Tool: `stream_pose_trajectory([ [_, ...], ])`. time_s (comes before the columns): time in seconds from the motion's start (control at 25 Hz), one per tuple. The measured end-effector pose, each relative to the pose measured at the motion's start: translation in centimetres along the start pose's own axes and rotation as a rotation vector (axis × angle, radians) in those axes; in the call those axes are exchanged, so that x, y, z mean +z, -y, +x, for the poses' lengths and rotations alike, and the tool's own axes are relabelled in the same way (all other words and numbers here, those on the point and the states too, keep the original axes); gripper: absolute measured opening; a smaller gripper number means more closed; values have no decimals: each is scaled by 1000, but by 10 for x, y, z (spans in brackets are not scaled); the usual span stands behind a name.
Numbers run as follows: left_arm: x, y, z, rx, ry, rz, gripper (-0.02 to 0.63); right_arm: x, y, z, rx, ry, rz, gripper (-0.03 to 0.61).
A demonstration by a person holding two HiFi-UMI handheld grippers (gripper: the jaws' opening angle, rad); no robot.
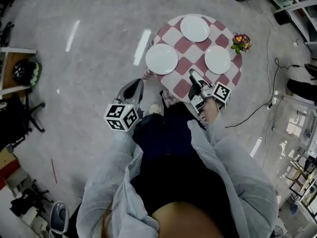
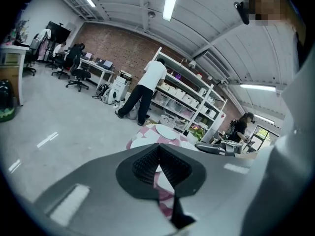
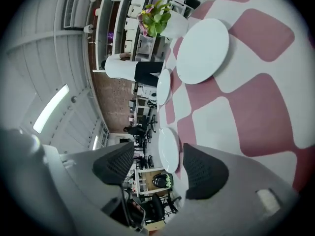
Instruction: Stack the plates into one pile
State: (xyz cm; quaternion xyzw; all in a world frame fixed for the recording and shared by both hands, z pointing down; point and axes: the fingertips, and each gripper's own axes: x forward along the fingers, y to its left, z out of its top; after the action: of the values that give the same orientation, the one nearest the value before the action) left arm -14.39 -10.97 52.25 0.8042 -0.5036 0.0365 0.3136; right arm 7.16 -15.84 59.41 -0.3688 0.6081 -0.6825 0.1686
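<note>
Three white plates (image 1: 194, 28) (image 1: 161, 59) (image 1: 217, 59) lie apart on the one checked table (image 1: 183, 46), none stacked yet. One pot (image 1: 240, 42) at its right edge holds flowers. My left gripper (image 1: 137, 84) hangs beside the table over the floor, jaws pressed together on nothing. My right gripper (image 1: 194, 75) is over the table's near edge, jaws apart and empty.

We count three white plates (image 1: 161, 59) on one checkered desk (image 1: 183, 88), one flower pot (image 1: 241, 42) by the desk's edge, and two tongs: left tongs (image 1: 138, 82) and right tongs (image 1: 193, 73).
</note>
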Motion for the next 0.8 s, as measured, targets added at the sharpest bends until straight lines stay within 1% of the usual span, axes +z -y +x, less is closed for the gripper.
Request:
stream_pose_trajectory([
  [0.12,-3,-7,11,25,-19,-18,11,5,9,9,-17,-50,-19,311],
  [0.36,-1,-16,27,72,-27,-46,11,2,25,24,-49,-155,-9,314],
  [0.6,-1,-23,31,107,-33,-66,11,-10,24,52,-28,-242,-2,318],
  [0.8,2,-28,23,141,-6,-93,11,-16,22,74,-4,-284,-5,316],
])
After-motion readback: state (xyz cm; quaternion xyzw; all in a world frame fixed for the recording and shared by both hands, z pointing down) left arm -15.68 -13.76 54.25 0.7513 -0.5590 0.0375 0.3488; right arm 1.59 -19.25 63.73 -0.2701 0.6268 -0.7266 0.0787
